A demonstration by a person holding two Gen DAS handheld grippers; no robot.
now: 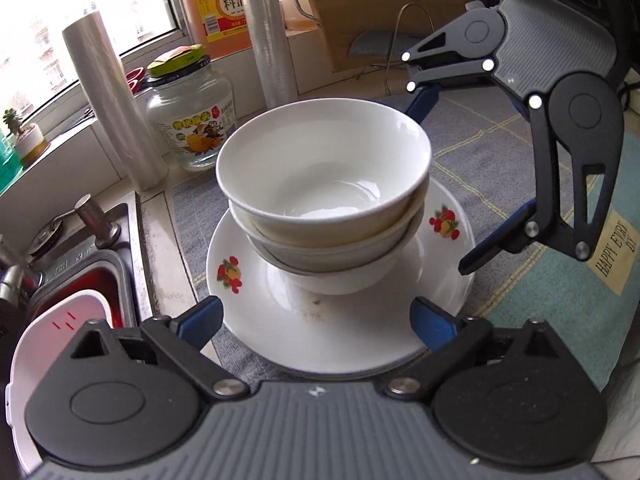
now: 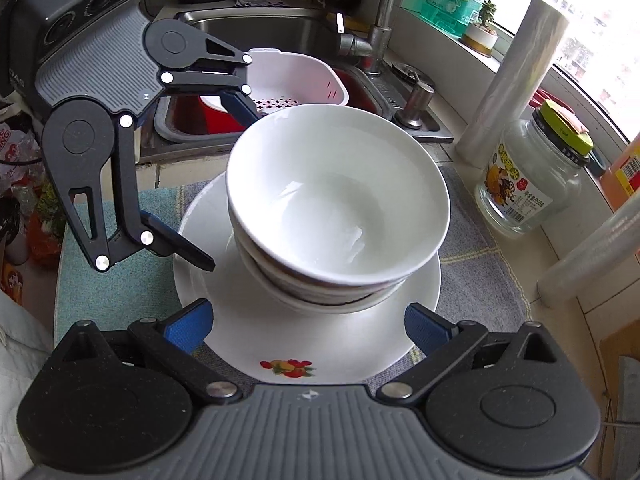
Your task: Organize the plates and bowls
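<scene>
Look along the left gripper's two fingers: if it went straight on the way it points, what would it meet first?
Most likely the white plate under the stacked bowls: the left gripper hangs open over its near rim. Depth is uncertain, so the lowest bowl could come first.

daylight enters through the window point(image 1: 36, 36), which is overexposed to white. interior is evenly lit with soft shadows. glare spots mark the top bowl point(image 1: 320, 172). fisheye distortion bends edges; focus is sharp.

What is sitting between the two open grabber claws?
The stack of white bowls on the white fruit-painted plate stands between the left gripper and the right gripper. Both wrist views show it.
</scene>
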